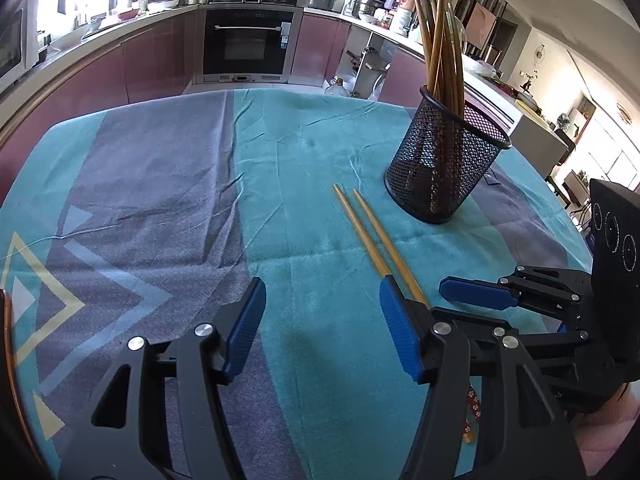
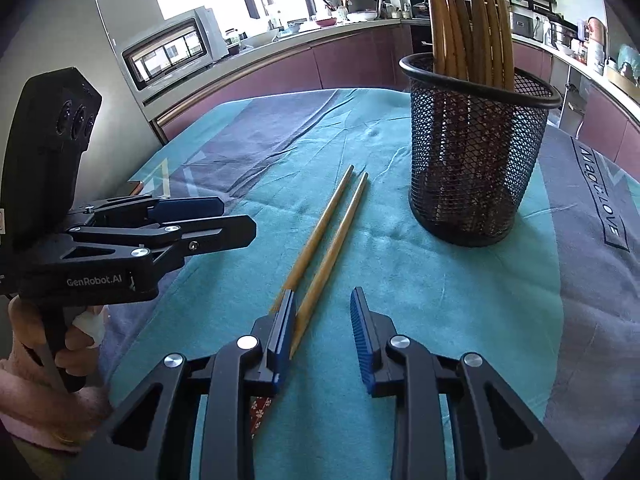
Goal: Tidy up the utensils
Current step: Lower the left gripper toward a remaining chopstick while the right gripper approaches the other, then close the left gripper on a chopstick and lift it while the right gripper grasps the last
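- Jaws of the left gripper (image 1: 320, 328) spread wide, nothing between the ribbed blue pads, poised over the cloth.
- Jaws of the right gripper (image 2: 324, 340) parted too, narrower; one of the two loose chopsticks (image 2: 320, 248) running between the pads, the other passing under the left pad. Contact not clear.
- Slim, tapered, pale wooden sticks, lying side by side on the bench, tips toward the black wire-mesh holder (image 2: 476, 152).
- Round, upright holder, packed with darker brown chopsticks (image 2: 468, 20), just beyond the loose pair.
- Creased teal and grey-purple cloth (image 1: 160, 184) with pale triangles over the bench.
- Only in the right wrist view: hand (image 2: 44, 344) on the left gripper's handle, lettering on the cloth.
- Only in the left wrist view: built-in oven (image 1: 248, 40).
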The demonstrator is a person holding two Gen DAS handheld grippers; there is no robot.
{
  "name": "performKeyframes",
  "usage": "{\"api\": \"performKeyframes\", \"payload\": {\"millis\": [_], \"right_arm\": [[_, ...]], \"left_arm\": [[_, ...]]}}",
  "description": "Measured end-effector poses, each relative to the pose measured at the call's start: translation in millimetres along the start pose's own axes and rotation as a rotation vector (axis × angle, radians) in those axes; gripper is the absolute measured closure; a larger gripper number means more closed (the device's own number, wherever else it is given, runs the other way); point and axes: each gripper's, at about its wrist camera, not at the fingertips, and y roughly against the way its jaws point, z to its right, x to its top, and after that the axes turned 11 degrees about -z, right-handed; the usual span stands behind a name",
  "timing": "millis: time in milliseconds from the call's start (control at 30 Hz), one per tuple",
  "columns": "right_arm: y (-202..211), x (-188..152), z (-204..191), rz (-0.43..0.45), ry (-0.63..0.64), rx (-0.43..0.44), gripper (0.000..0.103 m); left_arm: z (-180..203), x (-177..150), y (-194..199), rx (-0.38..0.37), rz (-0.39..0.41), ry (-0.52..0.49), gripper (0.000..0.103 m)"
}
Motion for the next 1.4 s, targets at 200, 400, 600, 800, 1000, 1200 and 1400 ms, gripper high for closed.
{"api": "performKeyframes", "payload": {"millis": [200,400,600,800,1000,1200,1400], "right_arm": [[2.9,-1.9,9.3,-0.002,-0.024,0.013,0.079],[6.2,-3.3,20.8,-0.001,-0.049,0.023,0.079],[5.4,-2.1,25.1,-0.002,-0.057,0.035,0.079],[4.3,0.5,24.6,0.0,-0.056,0.031,0.079],[-0.4,8.5,23.7,0.008,-0.057,0.012,0.079],[-8.9,20.5,19.7,0.014,-0.047,-0.02,0.079],[-14.0,27.8,17.5,0.01,-0.041,-0.045,0.084]], "left_arm": [[14.5,-0.8,-5.1,-0.008,-0.014,-0.054,0.044],[32.4,-4.7,-17.0,-0.022,-0.049,-0.121,0.044],[48.2,-9.1,-25.2,0.022,-0.064,-0.182,0.045],[50.4,-10.2,-26.4,0.07,-0.063,-0.203,0.056],[36.4,-4.9,-22.2,0.036,-0.068,-0.156,0.065],[28.6,9.8,-27.5,0.052,-0.063,-0.125,0.065],[30.8,18.9,-36.2,0.092,-0.058,-0.13,0.071]]}}
